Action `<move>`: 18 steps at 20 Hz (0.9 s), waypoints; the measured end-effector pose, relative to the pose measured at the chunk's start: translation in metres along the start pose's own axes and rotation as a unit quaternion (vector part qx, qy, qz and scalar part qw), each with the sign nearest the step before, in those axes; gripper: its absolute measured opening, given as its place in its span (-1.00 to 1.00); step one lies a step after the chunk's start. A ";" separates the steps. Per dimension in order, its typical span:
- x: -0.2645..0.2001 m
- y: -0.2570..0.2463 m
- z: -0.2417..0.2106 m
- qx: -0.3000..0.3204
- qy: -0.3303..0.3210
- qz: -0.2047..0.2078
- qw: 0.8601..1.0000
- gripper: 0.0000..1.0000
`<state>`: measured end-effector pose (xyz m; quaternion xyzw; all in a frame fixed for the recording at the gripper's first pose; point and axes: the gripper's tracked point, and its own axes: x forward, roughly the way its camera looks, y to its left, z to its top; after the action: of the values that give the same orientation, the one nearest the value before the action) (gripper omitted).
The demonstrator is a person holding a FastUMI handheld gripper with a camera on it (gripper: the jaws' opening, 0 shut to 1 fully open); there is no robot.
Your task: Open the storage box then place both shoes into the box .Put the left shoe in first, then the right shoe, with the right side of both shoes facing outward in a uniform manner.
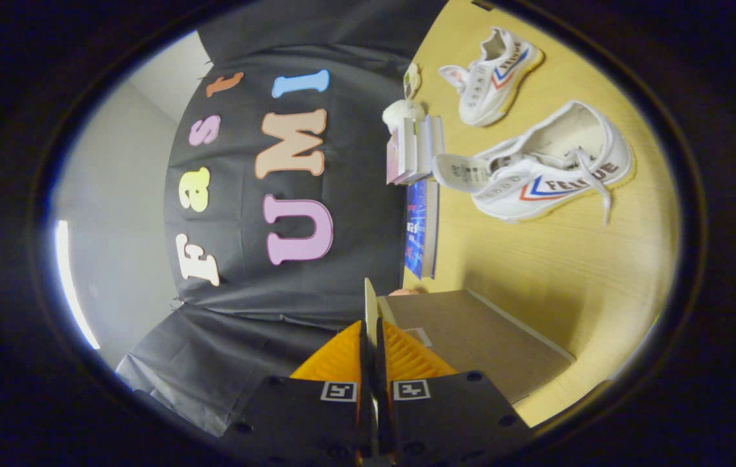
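Observation:
The whole scene appears turned sideways, with the wooden table (536,272) standing beside the booth wall. My gripper (371,332) is shut on a thin pale panel (369,301), seen edge-on; it looks like the lid of the brown storage box (478,340), which lies just beside the fingers. Two white canvas shoes with red and blue stripes lie on the table beyond the box. The nearer shoe (546,168) rests on its side with its opening showing. The farther shoe (497,78) lies past it. What is inside the box is hidden.
A blue book (421,227) leans at the wall between the box and the shoes. Several upright books (414,152) stand past it, with a small white plush toy (403,111) at their far end. Bare tabletop separates the box from the shoes.

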<state>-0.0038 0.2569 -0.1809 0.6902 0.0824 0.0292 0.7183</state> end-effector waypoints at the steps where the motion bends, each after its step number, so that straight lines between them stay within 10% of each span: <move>1: 0.000 0.011 -0.001 -0.010 0.000 0.004 1.000 -0.88; 18: 0.007 0.164 -0.138 -0.153 0.030 0.010 0.988 -0.94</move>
<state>-0.0071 0.4012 -0.0226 0.5720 0.0911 0.0695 0.8122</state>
